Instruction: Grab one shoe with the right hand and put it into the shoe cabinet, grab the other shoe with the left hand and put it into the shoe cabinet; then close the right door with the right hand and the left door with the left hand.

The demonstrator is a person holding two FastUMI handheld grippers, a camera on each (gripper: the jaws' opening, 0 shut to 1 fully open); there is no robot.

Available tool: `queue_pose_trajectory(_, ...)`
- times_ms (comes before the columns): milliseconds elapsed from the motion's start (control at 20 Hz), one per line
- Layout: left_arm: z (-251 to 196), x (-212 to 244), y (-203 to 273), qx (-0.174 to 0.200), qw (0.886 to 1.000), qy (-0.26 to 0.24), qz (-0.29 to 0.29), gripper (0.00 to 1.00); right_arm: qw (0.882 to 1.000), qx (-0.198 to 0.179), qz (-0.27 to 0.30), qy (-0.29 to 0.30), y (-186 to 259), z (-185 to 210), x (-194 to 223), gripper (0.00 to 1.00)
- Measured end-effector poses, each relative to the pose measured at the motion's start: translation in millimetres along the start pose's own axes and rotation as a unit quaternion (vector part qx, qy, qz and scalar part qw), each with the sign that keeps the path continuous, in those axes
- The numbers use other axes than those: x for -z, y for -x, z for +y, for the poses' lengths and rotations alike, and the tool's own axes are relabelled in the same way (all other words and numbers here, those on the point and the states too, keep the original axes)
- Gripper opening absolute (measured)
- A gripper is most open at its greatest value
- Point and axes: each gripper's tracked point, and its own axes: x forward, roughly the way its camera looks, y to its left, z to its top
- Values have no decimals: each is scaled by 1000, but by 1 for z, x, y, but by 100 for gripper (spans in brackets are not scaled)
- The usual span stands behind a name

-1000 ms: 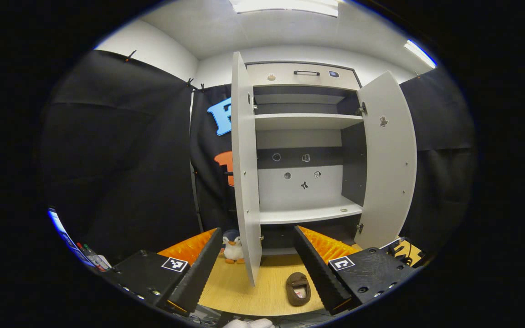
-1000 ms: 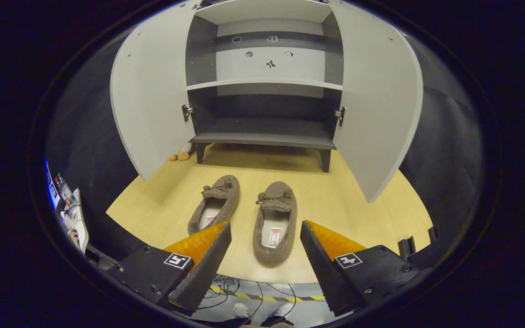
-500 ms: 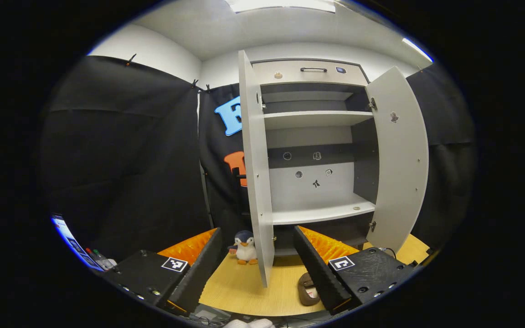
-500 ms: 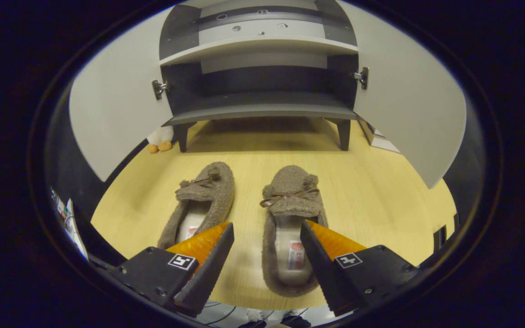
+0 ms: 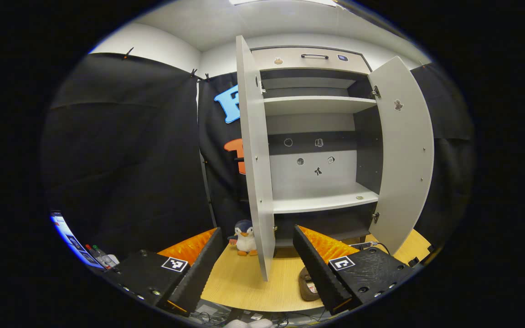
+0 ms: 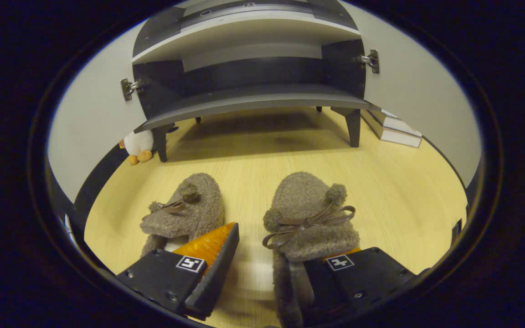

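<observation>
I am on the first step: taking one shoe with my right claw before it goes into the shoe cabinet. In the right gripper view my claw is low over the floor in front of the cabinet, spread open; its right finger has slipped inside the right shoe, under the bow, and its left finger stands in the gap between that shoe and the left shoe. So the inner side wall of the right shoe lies between my fingers, but they do not press on it yet. Both shoes lie side by side on the floor, toes toward the cabinet, short of its bottom shelf, which looks bare and ready

The next move, as I judge it, is to close on that side wall, firmly, since the fuzzy upper is soft and may fold or slide out. Then lift clear of the floor and carry the shoe forward over the shelf's front edge, between the two open doors

My left claw waits higher up, open and holding nothing, facing the cabinet beside the edge of its left door; the right door stands wide too. A toy penguin sits on the floor by the cabinet's left side
</observation>
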Motion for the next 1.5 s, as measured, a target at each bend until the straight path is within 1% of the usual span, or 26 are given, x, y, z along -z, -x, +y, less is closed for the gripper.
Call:
queue_pose_trajectory(50, 0, 2, 1, 1, 1000, 1, 2, 96, 1000, 5, -2, -4, -3, -4, -1, 74)
queue_pose_trajectory(100, 1, 3, 1, 2, 1000, 0, 3, 96, 1000, 12, 0, -7, -3, -9, -2, 69)
queue_pose_trajectory(150, 1, 2, 1, 2, 1000, 0, 5, 96, 1000, 9, 2, -16, -5, -11, -2, 40)
queue_pose_trajectory(250, 4, 0, 4, 3, 1000, 4, -2, 96, 1000, 2, 11, -14, -6, -10, -2, 23)
queue_pose_trajectory(300, 5, 1, 5, 4, 1000, 7, -2, 96, 1000, -6, 22, -16, -1, -9, 1, 18)
queue_pose_trajectory(350, 4, -2, 6, 5, 1000, 8, -6, 96, 999, -7, 29, -22, -1, -8, 0, 10)
queue_pose_trajectory(450, 3, -3, 8, 9, 1000, 8, -9, 96, 999, -10, 33, -31, 8, -10, -5, 6)
queue_pose_trajectory(600, 5, -5, 14, 13, 1000, 3, -22, 96, 1000, -14, 13, -24, 34, -12, -22, 6)
queue_pose_trajectory(750, 9, -1, 20, 20, 999, 3, -26, 96, 999, -25, -14, -18, 71, -7, -50, 6)
queue_pose_trajectory(850, 10, 3, 20, 24, 999, 0, -25, 96, 999, -25, -35, -7, 94, -5, -72, 5)
queue_pose_trajectory(900, 9, 5, 22, 31, 999, 6, -24, 96, 999, -22, -49, -1, 106, -5, -85, 5)
queue_pose_trajectory(950, 8, 3, 24, 38, 999, 14, -27, 100, 998, -21, -62, 3, 118, -5, -97, 5)
queue_pose_trajectory(1000, 10, 6, 27, 41, 999, 17, -23, 96, 997, -22, -74, 3, 130, -3, -110, 5)
queue_pose_trajectory(1200, 15, 9, 41, 40, 999, 18, -29, 96, 992, -33, -123, 8, 175, 6, -166, 5)
queue_pose_trajectory(1350, 15, 9, 41, 39, 999, 18, -33, 96, 986, -44, -159, 33, 202, 21, -219, 5)
queue_pose_trajectory(1400, 15, 9, 40, 38, 999, 20, -33, 100, 983, -48, -172, 38, 209, 26, -239, 5)
queue_pose_trajectory(1450, 14, 8, 40, 37, 998, 22, -35, 100, 981, -50, -184, 43, 215, 31, -259, 6)
queue_pose_trajectory(1500, 15, 7, 39, 34, 998, 24, -36, 96, 978, -51, -194, 50, 216, 32, -278, 6)
